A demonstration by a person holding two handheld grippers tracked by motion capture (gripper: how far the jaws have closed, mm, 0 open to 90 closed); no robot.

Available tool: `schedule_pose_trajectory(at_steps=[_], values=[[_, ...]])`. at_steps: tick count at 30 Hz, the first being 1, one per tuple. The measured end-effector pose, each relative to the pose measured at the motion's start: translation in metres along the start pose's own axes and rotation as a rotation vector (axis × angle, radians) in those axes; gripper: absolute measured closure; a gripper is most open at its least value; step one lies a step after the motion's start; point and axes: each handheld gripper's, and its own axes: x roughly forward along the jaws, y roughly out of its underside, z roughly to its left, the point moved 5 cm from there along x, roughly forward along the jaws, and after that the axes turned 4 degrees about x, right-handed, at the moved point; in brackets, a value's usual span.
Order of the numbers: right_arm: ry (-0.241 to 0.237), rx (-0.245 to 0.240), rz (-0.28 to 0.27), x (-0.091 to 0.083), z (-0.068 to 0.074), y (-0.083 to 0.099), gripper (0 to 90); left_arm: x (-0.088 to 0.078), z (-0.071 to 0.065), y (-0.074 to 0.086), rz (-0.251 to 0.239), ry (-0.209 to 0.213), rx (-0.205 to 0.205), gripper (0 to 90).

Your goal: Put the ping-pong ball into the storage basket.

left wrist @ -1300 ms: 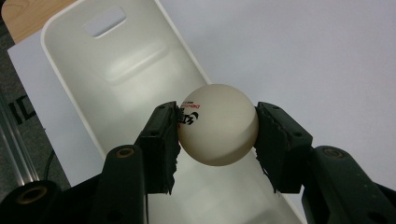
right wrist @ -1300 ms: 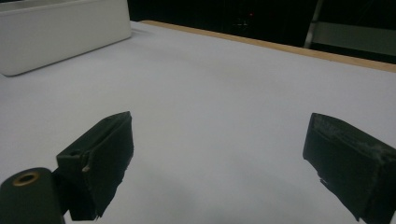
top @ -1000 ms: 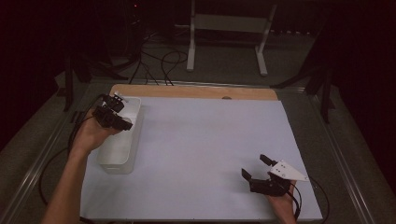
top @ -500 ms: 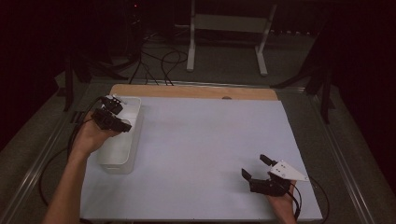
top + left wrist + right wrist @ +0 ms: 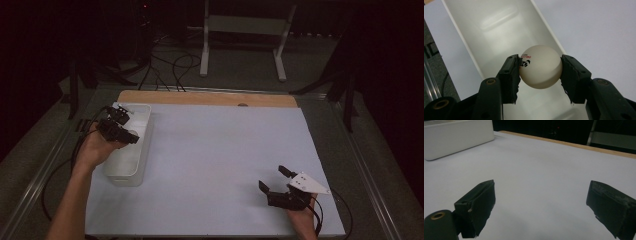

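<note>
From the high view, my left gripper hangs over the white tray at the table's left edge; my right gripper sits near the front right, nothing around it.

Left gripper view: jaws clamped on a white ping-pong ball above the bare tray floor.

Right gripper view: jaws wide apart, holding nothing, tray off at upper left.

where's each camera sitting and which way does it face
High view: above the person's side, looking forward and down on the white-covered table; both forearms, left gripper and right gripper show.
Left gripper view: on the left gripper, looking down into the white rectangular plastic tray; its black fingers clamp a white ping-pong ball.
Right gripper view: on the right gripper, low, facing across the table; its fingers stand apart.
Shared: the tray shows in all three.
</note>
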Motion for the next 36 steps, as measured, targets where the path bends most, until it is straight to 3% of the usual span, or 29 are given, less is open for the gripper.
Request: schedule_pose_trajectory(at_steps=[5, 8, 11, 15, 36], values=[[0.001, -0.001, 0.001, 0.0, 0.0001, 0.0001, 8.0, 0.0019, 0.0019, 0.0026, 0.008, -0.003, -0.006, 50.1], [0.002, -0.001, 0.001, 0.0, -0.0001, 0.0001, 8.0, 0.0022, 0.0033, 0.0026, -0.006, -0.019, -0.023, 37.6], [0.002, -0.001, 0.001, 0.0001, -0.0001, 0.0001, 8.0, 0.0035, 0.0052, 0.0029, -0.006, -0.075, -0.022, 16.5], [0.001, -0.001, 0.002, 0.0, 0.0001, 0.0001, 8.0, 0.004, 0.0065, 0.0034, -0.015, -0.071, -0.034, 3.7], [0.001, 0.003, 0.002, 0.0002, 0.0002, 0.0002, 8.0, -0.0023, -0.0016, -0.0018, -0.121, -0.05, 0.01, 0.3]])
